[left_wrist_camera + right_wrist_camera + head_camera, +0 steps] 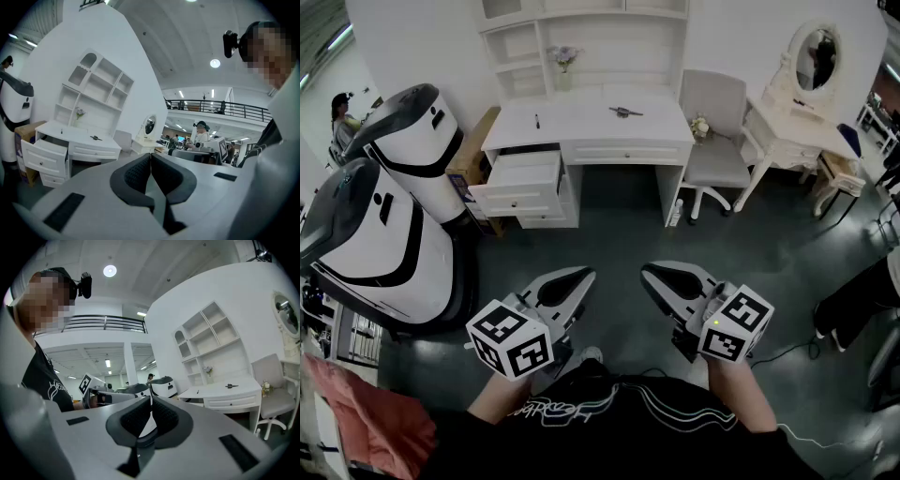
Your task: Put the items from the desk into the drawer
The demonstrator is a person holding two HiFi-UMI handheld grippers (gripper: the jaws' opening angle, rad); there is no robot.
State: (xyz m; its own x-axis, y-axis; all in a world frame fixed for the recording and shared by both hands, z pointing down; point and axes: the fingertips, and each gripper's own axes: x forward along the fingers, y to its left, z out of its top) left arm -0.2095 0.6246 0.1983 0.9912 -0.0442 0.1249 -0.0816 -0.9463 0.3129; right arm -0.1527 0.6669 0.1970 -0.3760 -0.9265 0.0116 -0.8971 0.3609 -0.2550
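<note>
Before white desk (581,117) | left gripper (150,155), right gripper (150,399) | ribbed dark pads (136,172) pressed together, empty

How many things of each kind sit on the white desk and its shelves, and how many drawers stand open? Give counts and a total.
Small dark stick: 1
Dark tool: 1
Flower vase: 1
Open drawer: 1
Total: 4

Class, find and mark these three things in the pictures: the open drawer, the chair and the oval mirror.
open drawer (517,199), head view, on its front panel.
chair (717,164), head view, on the seat.
oval mirror (817,54), head view, on the glass.
</note>
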